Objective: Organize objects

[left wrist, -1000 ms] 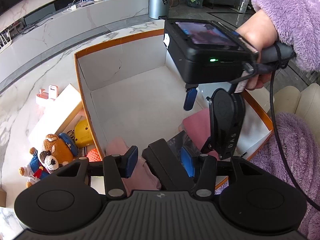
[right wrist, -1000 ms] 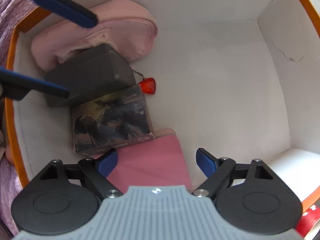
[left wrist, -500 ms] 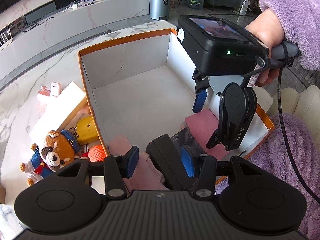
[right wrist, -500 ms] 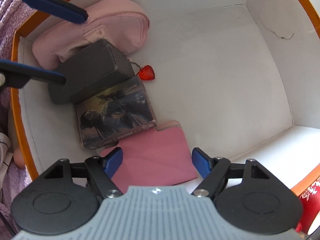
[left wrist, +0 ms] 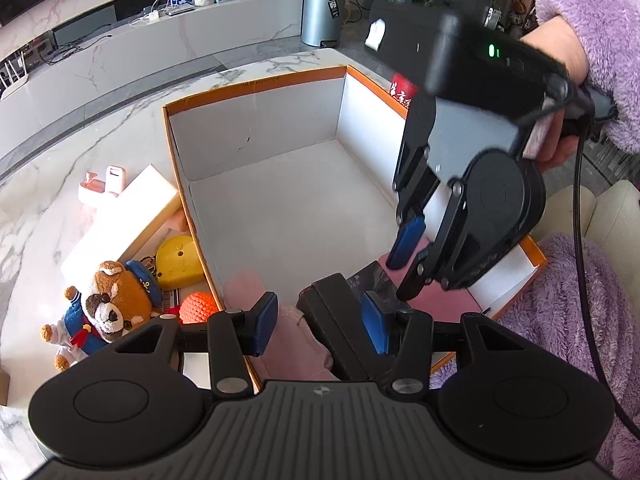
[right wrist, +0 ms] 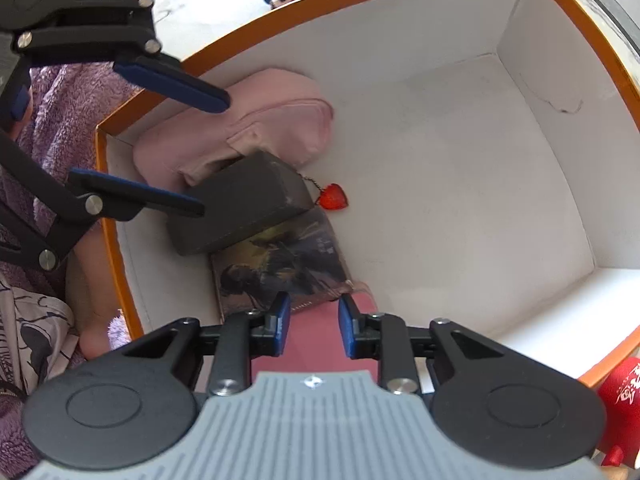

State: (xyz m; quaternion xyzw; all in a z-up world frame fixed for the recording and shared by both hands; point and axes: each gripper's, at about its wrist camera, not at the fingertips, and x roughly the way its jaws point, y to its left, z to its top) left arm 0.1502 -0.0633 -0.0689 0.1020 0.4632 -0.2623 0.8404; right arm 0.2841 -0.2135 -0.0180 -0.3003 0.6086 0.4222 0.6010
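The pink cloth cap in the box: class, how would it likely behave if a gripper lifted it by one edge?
The pink cap looks like soft fabric, creased and dented where the dark block leans on it, so it would probably sag and fold. It is likely light. Lifting it might tip that block.

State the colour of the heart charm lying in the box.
Red; the heart charm shows best in the right wrist view.

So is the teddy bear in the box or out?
Out. The teddy bear lies on the marble table, outside the orange-edged box's wall.
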